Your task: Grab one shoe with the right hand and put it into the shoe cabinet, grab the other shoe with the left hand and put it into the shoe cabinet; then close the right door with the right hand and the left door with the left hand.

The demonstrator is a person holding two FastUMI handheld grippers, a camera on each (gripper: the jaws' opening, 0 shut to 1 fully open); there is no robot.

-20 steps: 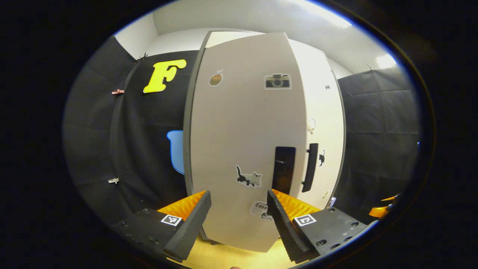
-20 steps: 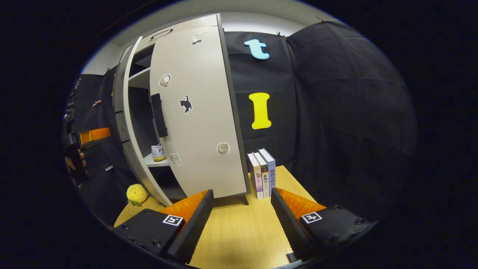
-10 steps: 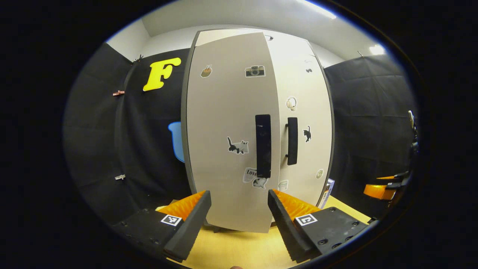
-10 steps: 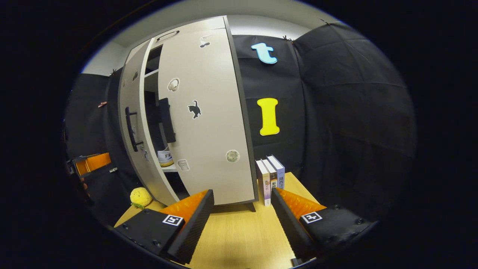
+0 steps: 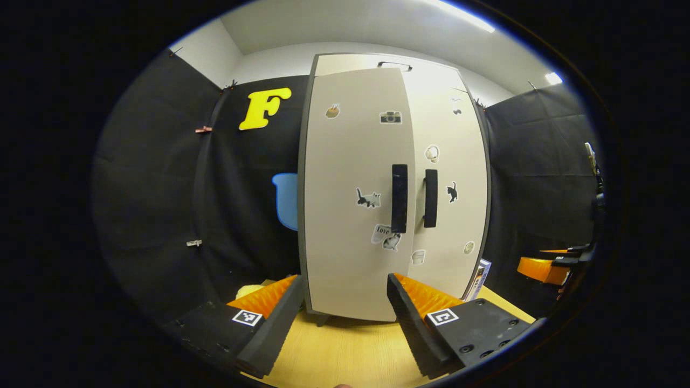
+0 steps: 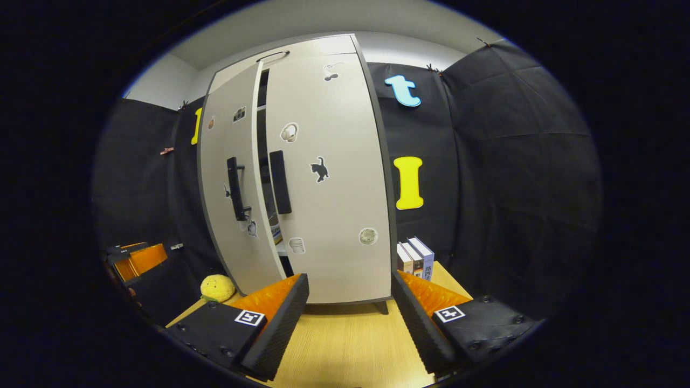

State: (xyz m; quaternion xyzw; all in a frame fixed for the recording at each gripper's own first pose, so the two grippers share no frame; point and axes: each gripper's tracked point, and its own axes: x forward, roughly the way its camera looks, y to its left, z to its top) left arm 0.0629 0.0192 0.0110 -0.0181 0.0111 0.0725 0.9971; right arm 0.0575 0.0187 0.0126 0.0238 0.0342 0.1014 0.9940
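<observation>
Standing upright, shoe cabinet (image 6: 329,178) keeps left door (image 6: 229,183) slightly ajar.

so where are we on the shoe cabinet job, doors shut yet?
Nearly done. The right gripper view shows a dark gap between the left door and right door, with something on a shelf inside, too small to tell. In hand: nothing; the left gripper and right gripper are open, off the cabinet. Left: probably pressing the left door fully shut.
</observation>
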